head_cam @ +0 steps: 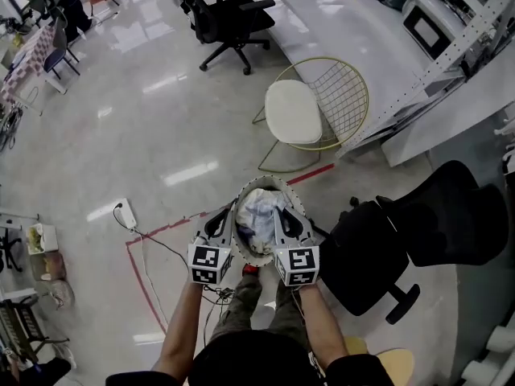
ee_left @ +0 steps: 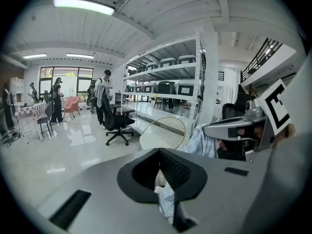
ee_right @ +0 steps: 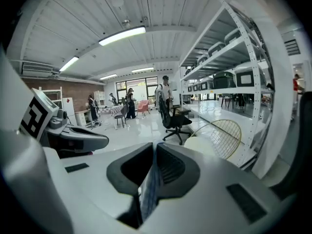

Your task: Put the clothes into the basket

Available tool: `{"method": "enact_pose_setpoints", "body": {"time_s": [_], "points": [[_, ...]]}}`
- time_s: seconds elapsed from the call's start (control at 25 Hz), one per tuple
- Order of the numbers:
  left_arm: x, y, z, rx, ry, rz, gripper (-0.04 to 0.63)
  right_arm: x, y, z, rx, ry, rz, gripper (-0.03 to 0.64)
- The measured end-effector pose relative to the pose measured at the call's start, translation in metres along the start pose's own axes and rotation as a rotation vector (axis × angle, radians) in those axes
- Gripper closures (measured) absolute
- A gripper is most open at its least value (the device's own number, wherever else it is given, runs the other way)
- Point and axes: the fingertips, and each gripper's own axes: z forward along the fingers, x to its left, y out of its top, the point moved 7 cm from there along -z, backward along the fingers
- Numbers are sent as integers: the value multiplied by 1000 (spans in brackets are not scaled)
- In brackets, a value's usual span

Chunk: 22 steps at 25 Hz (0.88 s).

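Head view, looking steeply down. Left gripper [head_cam: 228, 218] and right gripper [head_cam: 283, 218] sit side by side, both held over the white basket [head_cam: 273, 181] on the floor just ahead of the person's feet.

Clothes [head_cam: 259, 209] – a pale blue-and-white bundle – lie between the two grippers, inside the basket's outline. Whether they rest in it or hang above it, I cannot tell.

Left gripper view: jaws pinched together on a crumpled fold of that cloth. Right gripper view: jaws closed on a thin checked edge of it.

Far side – wire chair [head_cam: 322, 107] with white cushion. Right – black office chair [head_cam: 378, 252].
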Motion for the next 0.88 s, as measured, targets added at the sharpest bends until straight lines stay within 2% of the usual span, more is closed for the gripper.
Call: {"method": "enact_pose_setpoints", "body": {"time_s": [0.32,0.68,0.88], "points": [[6,-66,31,83,47,-66,588,-17,-96,46,158,20,78,572],[10,-140,58,173,83,-133,588,-16,-207,93,318,72,91,571],[9,-161,62,214,99,-152,588,-23,-248,104,398,72,86,571]]}}
